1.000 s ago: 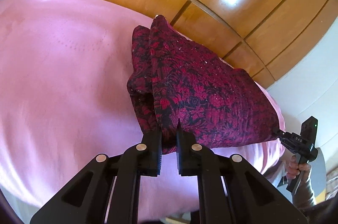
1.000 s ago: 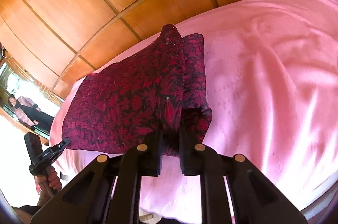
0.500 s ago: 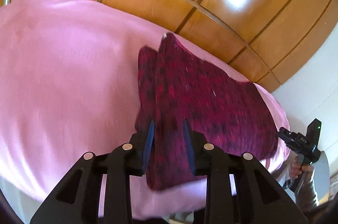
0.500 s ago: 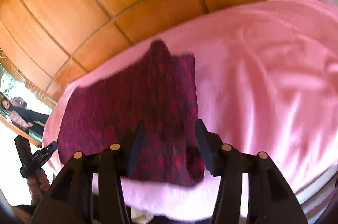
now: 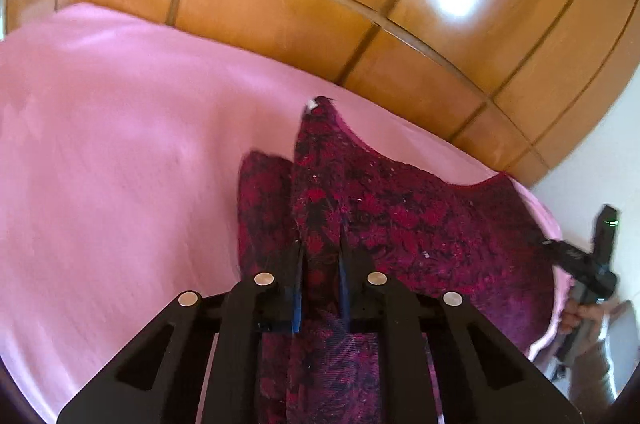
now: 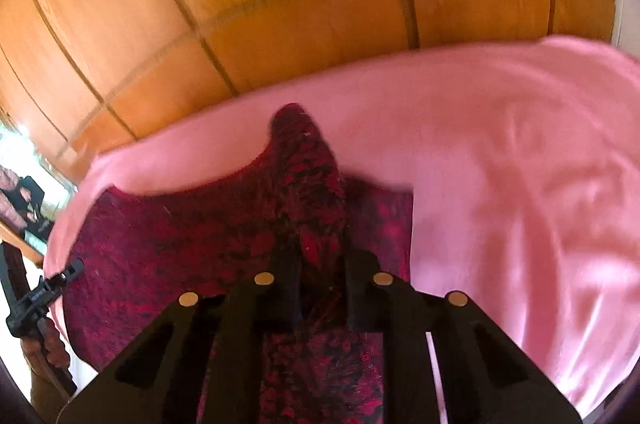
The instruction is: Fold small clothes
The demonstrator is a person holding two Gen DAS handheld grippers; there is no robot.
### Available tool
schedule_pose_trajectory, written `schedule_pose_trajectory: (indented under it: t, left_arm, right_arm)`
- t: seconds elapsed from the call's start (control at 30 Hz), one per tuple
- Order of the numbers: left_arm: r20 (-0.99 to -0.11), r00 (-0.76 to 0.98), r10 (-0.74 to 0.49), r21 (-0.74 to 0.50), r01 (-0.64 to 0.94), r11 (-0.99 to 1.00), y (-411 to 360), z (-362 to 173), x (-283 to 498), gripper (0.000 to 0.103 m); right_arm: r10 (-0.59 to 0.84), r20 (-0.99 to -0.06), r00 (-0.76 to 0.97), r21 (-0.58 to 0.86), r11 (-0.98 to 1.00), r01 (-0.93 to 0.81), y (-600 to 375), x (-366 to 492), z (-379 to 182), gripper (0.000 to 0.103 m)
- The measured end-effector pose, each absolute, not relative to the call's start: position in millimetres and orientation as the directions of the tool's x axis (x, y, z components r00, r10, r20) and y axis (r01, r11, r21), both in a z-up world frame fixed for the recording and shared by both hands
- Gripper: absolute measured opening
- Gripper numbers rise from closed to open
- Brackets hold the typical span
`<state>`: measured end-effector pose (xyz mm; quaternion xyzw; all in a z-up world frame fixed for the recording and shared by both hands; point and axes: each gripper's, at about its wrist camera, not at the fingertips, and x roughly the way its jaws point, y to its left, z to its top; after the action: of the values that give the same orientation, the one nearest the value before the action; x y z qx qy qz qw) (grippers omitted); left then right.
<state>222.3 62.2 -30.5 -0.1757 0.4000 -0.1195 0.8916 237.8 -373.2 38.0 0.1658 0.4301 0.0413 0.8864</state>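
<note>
Garment: a dark red and black patterned cloth point(image 5: 400, 224) lies on the pink bedsheet point(image 5: 120, 164), near the bed's near edge, with one pointed corner raised towards the wooden headboard point(image 5: 320, 4).
Garment, right view: the same cloth point(image 6: 200, 244) spreads leftward on the sheet point(image 6: 520, 184), and a doubled layer shows just right of the raised ridge.
Left hand-held gripper: the left hand-held gripper point(image 5: 320, 284) has its two fingers parted with a ridge of cloth running between them; whether the pads press the fabric cannot be told.
Right hand-held gripper: the right hand-held gripper point(image 6: 322, 288) likewise straddles a ridge of cloth, fingers apart, and a firm grasp cannot be confirmed.
Change over the last second: a second ago both pairs of fingers were pinched tight on the cloth's near edge and held it lifted; half a second ago they stood spread; now the gap is narrower than that, and the cloth sits lower and flatter on the sheet.
Change in framing: fabric now reaches down past the fingers beneath both tools, where earlier its edge ended at the fingertips.
Other tool seen: the right tool shows at the left view's far right edge, by the cloth's corner.
Sharpness: both views are motion-blurred.
</note>
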Motion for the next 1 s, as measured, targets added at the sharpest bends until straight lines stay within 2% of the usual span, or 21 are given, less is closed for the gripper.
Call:
schedule_pose_trajectory:
  t: [0.07,0.17,0.23,0.3,0.37,0.43,0.57,0.63,0.67,0.7,1.0]
  left_arm:
    - [-0.707,0.653,-0.271,-0.313,0.055,0.948,50,-36,225,0.013]
    - [-0.743,0.636,-0.211,-0.256,0.021,0.966,40,-49,225,0.014]
    - [-0.738,0.653,-0.168,-0.208,0.016,0.978,33,-44,218,0.016]
    - [-0.73,0.671,-0.129,-0.161,0.016,0.987,27,-36,208,0.017]
    - [-0.714,0.692,-0.107,-0.133,0.017,0.991,24,-31,202,0.022]
    - [-0.687,0.722,-0.082,-0.101,0.017,0.995,22,-24,193,0.027]
    - [-0.659,0.749,-0.073,-0.079,0.027,0.996,20,-14,185,0.028]
    - [-0.648,0.759,-0.067,-0.067,0.031,0.997,17,-9,182,0.04]
    - [-0.64,0.765,-0.073,-0.073,0.034,0.997,16,-8,181,0.052]
    - [-0.631,0.772,-0.077,-0.079,0.034,0.996,15,-5,179,0.055]
    - [-0.619,0.782,-0.063,-0.058,0.034,0.998,11,1,178,0.055]
  right_arm:
    - [0.173,-0.766,0.619,0.28,0.957,0.08,-370,244,31,0.014]
    - [0.124,-0.824,0.552,0.218,0.97,0.108,-363,252,-6,0.016]
    - [0.126,-0.808,0.575,0.237,0.964,0.121,-365,248,-12,0.019]
    - [0.13,-0.796,0.591,0.253,0.959,0.131,-369,245,-8,0.026]
    - [0.099,-0.792,0.603,0.23,0.963,0.143,-371,238,-2,0.051]
    - [0.066,-0.778,0.625,0.197,0.97,0.143,-369,232,7,0.053]
    - [0.034,-0.722,0.692,0.174,0.976,0.134,-352,219,39,0.062]
    - [0.039,-0.691,0.722,0.168,0.98,0.108,-340,215,53,0.065]
    - [0.05,-0.683,0.729,0.171,0.981,0.092,-332,215,57,0.069]
    - [0.076,-0.678,0.731,0.179,0.982,0.064,-322,216,60,0.07]
    - [0.226,-0.734,0.64,0.204,0.973,-0.109,-256,221,36,0.071]
